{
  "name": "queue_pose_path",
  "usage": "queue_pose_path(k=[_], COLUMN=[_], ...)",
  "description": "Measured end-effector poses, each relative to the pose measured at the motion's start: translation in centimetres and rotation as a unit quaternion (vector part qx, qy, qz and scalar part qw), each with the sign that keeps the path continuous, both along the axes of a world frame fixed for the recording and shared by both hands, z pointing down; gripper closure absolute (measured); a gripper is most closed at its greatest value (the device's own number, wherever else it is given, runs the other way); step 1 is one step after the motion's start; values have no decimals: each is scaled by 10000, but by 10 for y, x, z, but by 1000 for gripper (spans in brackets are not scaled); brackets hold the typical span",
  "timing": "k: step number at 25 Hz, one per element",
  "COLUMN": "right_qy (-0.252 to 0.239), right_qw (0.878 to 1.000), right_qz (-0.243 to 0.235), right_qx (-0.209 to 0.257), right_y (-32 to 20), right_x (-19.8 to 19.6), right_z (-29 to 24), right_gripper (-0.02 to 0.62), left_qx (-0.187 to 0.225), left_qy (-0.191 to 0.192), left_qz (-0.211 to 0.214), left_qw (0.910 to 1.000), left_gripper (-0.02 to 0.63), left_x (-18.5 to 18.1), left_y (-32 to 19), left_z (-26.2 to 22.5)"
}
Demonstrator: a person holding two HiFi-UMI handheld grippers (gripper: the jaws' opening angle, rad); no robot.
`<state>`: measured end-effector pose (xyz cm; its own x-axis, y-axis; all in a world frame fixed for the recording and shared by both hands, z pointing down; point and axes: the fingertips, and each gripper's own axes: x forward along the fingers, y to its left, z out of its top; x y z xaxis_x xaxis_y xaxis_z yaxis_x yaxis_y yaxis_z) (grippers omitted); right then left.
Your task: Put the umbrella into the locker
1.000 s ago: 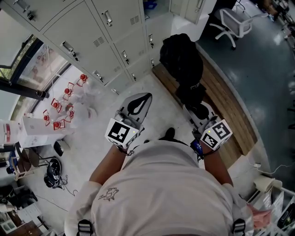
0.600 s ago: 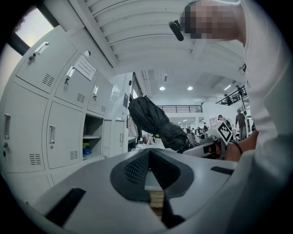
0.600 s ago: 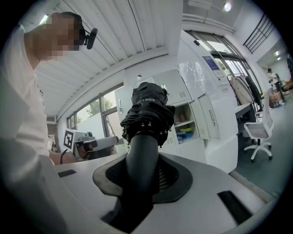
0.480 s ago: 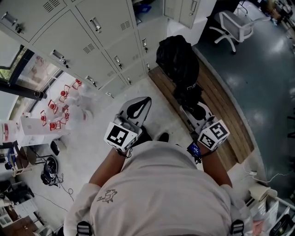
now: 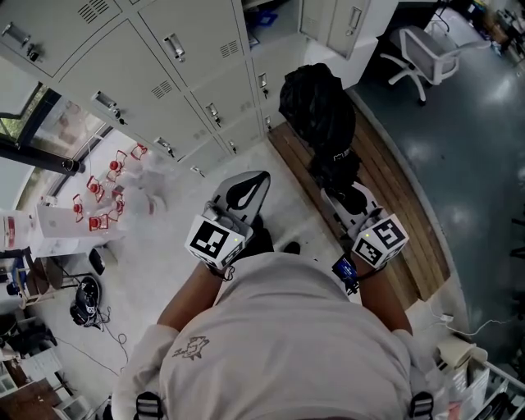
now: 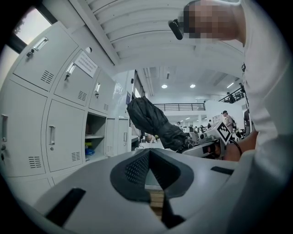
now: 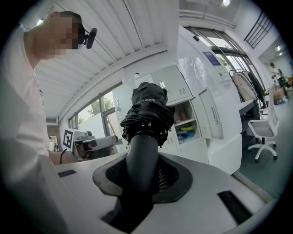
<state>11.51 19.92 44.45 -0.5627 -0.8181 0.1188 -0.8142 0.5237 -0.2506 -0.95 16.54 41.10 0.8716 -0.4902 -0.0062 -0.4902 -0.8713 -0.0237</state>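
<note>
Head view: I see grey lockers (image 5: 164,74) along the far left, with an open compartment (image 5: 264,12) at the far end of the row. Pale floor (image 5: 180,246) lies below them, and a wooden strip (image 5: 402,197) runs to the right. Beyond it is blue-grey floor (image 5: 476,148) with an office chair (image 5: 414,41). The right gripper (image 5: 343,187) holds the folded black umbrella (image 5: 320,107) out over the wooden strip, well short of the lockers. The left gripper (image 5: 264,175) is beside it.

Left gripper view: I read the left gripper (image 6: 150,153) as closed, tips together and empty. The umbrella (image 6: 151,121) is beyond it, with the lockers (image 6: 46,119) to the left.

Right gripper view: the right gripper (image 7: 142,169) is clenched on the umbrella (image 7: 147,112) handle. The open compartment (image 7: 187,123) shows just to its right, and windows (image 7: 94,114) are at left.
</note>
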Motion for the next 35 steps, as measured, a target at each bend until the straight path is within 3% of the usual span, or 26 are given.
queue_pose_path(k=[6,17,27,35], right_qy=[8,73,153,146], right_qw=[10000,9997,9985,9984], right_qz=[36,223,516,509], right_qx=[-30,-66,9,-177], right_y=[-27,-111,-184,-217], right_x=[-7,-32,-73,-90], right_z=[0,-3,-7,2], right_gripper=[457,457,457,457], left_qx=[-17,195,323,-56], left_qy=[10,129,102,70], left_qz=[94,248,365,258], left_qw=[10000,9994,9988,9996], left_gripper=[595,595,595,595], left_x=[-6,-35,-91,-110], left_y=[-24,-112,-180,-211], left_z=[1,-14,-25,-21])
